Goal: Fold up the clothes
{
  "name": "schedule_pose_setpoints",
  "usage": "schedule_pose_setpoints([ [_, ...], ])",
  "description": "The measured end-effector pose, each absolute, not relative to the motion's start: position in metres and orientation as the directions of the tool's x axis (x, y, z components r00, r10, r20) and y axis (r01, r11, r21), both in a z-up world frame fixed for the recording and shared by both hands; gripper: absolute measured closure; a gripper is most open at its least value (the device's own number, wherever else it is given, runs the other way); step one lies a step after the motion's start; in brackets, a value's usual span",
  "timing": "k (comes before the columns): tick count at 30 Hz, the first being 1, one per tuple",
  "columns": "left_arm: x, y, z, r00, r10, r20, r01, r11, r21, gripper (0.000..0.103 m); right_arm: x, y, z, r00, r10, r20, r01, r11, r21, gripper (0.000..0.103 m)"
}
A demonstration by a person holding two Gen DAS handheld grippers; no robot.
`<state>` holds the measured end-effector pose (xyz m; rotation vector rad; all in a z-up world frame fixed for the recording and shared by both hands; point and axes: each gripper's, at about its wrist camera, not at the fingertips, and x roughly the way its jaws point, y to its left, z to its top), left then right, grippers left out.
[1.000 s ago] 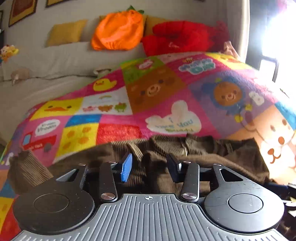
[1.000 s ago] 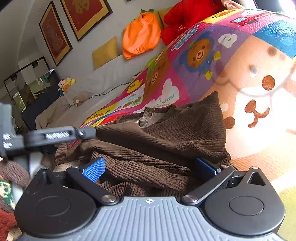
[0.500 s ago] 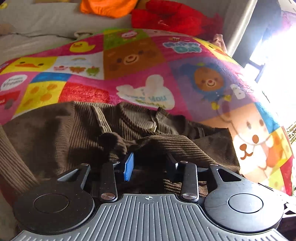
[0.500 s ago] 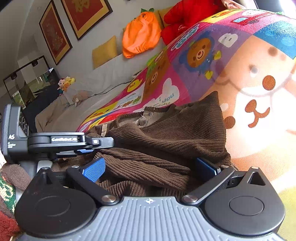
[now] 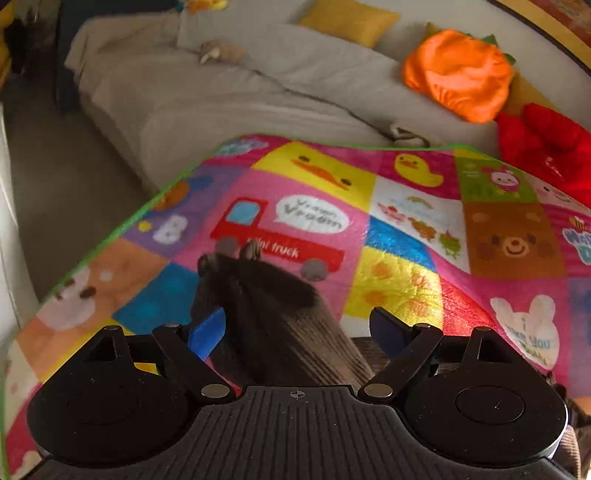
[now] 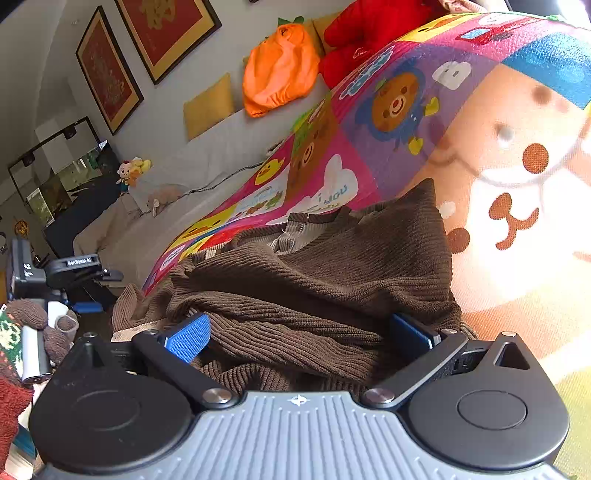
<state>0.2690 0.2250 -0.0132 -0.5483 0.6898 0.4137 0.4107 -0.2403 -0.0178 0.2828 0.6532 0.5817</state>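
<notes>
Right now my left tongs (image 5: 297,326) are spread wide, and a ribbed brown sleeve (image 5: 266,306) runs forward between the two blue pads without either pad pressing it. Its cuff end lies on the red truck square of the blanket (image 5: 399,236). My right tongs (image 6: 299,334) are spread wide as well, the two pads standing either side of the bunched lower folds of the one brown sweater (image 6: 332,273), with nothing pinched. The sweater is heaped in loose ridges on the patchwork blanket, its collar turned toward the far side and one corner reaching the big bear-face square. In the right view my left tongs show at the left edge, beside the sweater's near end.

Beyond the blanket runs a grey sofa (image 5: 221,96). Against its back I count two yellow cushions, one orange pumpkin plush (image 6: 279,70) and one red plush (image 6: 369,33). Two framed red pictures (image 6: 162,29) hang on the wall above.
</notes>
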Motion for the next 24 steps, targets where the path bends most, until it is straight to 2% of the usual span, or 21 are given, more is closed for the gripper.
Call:
schedule_pose_setpoints([
  [3,0.282,0.222,-0.026,0.671,0.176,-0.720,-0.525,0.798,-0.295,0.010,0.411,-0.241,-0.018,0.643,0.592,-0.486,-0.417,0.803,0.427,0.000],
  [5,0.289,0.224,-0.034,0.645,0.194,-0.739,-0.551,0.788,-0.274,0.017,0.411,-0.242,-0.019,0.641,0.598,-0.481,-0.415,0.798,0.437,0.000],
  [6,0.291,0.226,-0.037,0.644,0.198,-0.739,-0.557,0.783,-0.276,0.032,0.412,-0.243,-0.019,0.640,0.602,-0.477,-0.414,0.794,0.446,0.000],
  [7,0.292,0.229,-0.040,0.648,0.199,-0.735,-0.560,0.779,-0.283,0.054,0.412,-0.245,-0.019,0.639,0.606,-0.474,-0.412,0.790,0.454,0.000],
  [10,0.286,0.235,-0.044,0.674,0.205,-0.710,-0.561,0.768,-0.310,0.088,0.413,-0.248,-0.020,0.637,0.618,-0.462,-0.408,0.778,0.478,0.000],
  [13,0.274,0.222,-0.024,0.735,0.216,-0.643,-0.500,0.813,-0.298,0.093,0.414,-0.251,-0.021,0.634,0.629,-0.450,-0.403,0.765,0.502,0.000],
  [17,0.260,0.182,0.035,0.864,0.163,-0.476,-0.330,0.898,-0.292,0.093,0.415,-0.255,-0.022,0.628,0.643,-0.438,-0.400,0.749,0.528,0.000],
  [20,0.255,0.130,0.079,0.941,0.035,-0.336,-0.126,0.959,-0.252,0.093,0.415,-0.254,-0.022,0.622,0.648,-0.440,-0.405,0.747,0.527,0.000],
  [24,0.258,0.063,0.085,0.932,-0.178,-0.315,0.103,0.965,-0.241,0.093,0.416,-0.260,-0.023,0.617,0.668,-0.416,-0.399,0.721,0.567,0.000],
])
